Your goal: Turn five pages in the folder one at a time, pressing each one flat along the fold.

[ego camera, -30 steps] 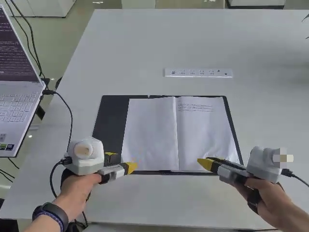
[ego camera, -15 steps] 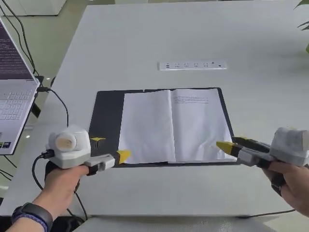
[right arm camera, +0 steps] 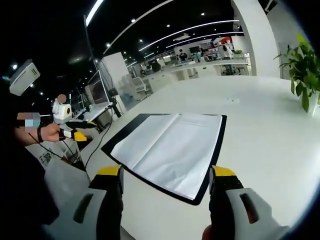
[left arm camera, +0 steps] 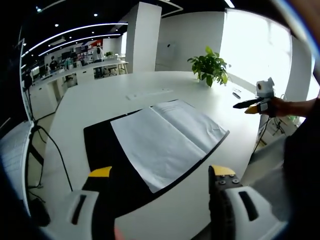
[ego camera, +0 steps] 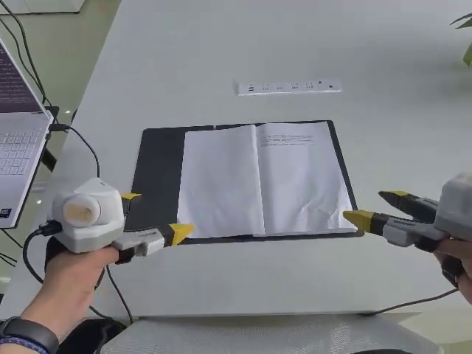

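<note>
The room is a big open office with long ceiling light strips (right arm camera: 185,30), a white column (left arm camera: 142,35) and rows of desks (left arm camera: 85,75) far back. A wide white table (ego camera: 221,44) fills the foreground. The black folder (ego camera: 158,177) lies open and flat in the middle of it, with white pages (ego camera: 221,184) spread on either side of the fold. An open laptop (ego camera: 15,147) sits at 9 o'clock from the folder, on the table's edge. The left gripper (ego camera: 155,214) hangs at 7 o'clock, just off the near left corner, jaws spread wide with nothing between them. The right gripper (ego camera: 378,207) sits at 4 o'clock beside the near right corner, jaws likewise apart and bare. A potted plant (left arm camera: 210,67) stands at the table's far end. A white power strip (ego camera: 287,87) lies at 12 o'clock, well apart from the folder.
</note>
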A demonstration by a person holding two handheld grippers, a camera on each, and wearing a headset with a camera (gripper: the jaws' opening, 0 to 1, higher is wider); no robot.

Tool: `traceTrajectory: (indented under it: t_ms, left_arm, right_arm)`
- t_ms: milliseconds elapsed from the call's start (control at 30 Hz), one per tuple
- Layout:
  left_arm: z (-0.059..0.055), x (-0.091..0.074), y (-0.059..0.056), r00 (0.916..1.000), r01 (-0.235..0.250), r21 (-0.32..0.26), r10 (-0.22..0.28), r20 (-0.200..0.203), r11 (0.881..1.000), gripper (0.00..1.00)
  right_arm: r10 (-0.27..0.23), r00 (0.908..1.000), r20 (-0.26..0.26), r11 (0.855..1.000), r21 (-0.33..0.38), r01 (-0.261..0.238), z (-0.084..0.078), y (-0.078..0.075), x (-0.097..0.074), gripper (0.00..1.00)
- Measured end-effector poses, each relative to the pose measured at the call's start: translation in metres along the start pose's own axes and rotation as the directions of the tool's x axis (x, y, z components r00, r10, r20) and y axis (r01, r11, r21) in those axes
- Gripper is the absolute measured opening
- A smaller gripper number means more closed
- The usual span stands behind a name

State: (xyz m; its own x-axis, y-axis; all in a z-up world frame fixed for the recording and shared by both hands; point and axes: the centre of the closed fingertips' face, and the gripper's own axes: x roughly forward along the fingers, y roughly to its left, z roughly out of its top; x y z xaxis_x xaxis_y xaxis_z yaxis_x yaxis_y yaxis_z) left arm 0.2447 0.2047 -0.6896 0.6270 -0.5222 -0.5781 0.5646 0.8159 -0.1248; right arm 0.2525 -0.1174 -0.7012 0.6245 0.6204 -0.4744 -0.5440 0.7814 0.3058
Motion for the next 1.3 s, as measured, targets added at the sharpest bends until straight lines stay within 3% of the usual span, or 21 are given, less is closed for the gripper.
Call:
traceTrajectory:
  t_ms: [133, 333, 633, 933, 1133, 1300]
  left_arm:
    - [-0.004, -0.006, -0.003, 0.9998, 0.011, -0.012, -0.011, -0.016, 1.0, 0.83]
    - [-0.007, -0.013, 0.006, 0.9998, -0.018, -0.049, 0.018, 0.004, 0.999, 0.85]
    - [-0.012, -0.012, 0.006, 0.9998, -0.02, -0.06, 0.02, -0.003, 0.998, 0.86]
    - [-0.01, -0.011, 0.005, 0.9999, -0.014, -0.064, 0.014, 0.0, 0.998, 0.86]
    - [-0.005, -0.002, -0.002, 0.9999, 0.011, -0.045, -0.011, -0.008, 0.999, 0.85]
    - [0.004, 0.011, -0.014, 0.9988, 0.049, -0.031, -0.049, -0.004, 0.998, 0.85]
  right_arm:
    - [0.005, 0.9999, -0.014, 1.0, -0.016, -0.005, -0.007, 0.008, -0.005, 0.71]
    - [0.005, 0.9967, -0.081, 0.998, -0.061, -0.01, -0.024, 0.018, -0.006, 0.75]
    - [-0.003, 0.9985, -0.054, 0.999, -0.039, 0.001, -0.018, 0.028, -0.008, 0.75]
    - [-0.013, 0.9988, -0.046, 0.999, -0.032, 0.012, -0.016, 0.032, -0.011, 0.78]
    - [-0.018, 0.9987, -0.047, 1.0, -0.026, 0.017, -0.017, 0.032, -0.014, 0.78]
    - [-0.024, 0.999, -0.037, 1.0, -0.005, 0.024, -0.017, 0.03, -0.016, 0.8]
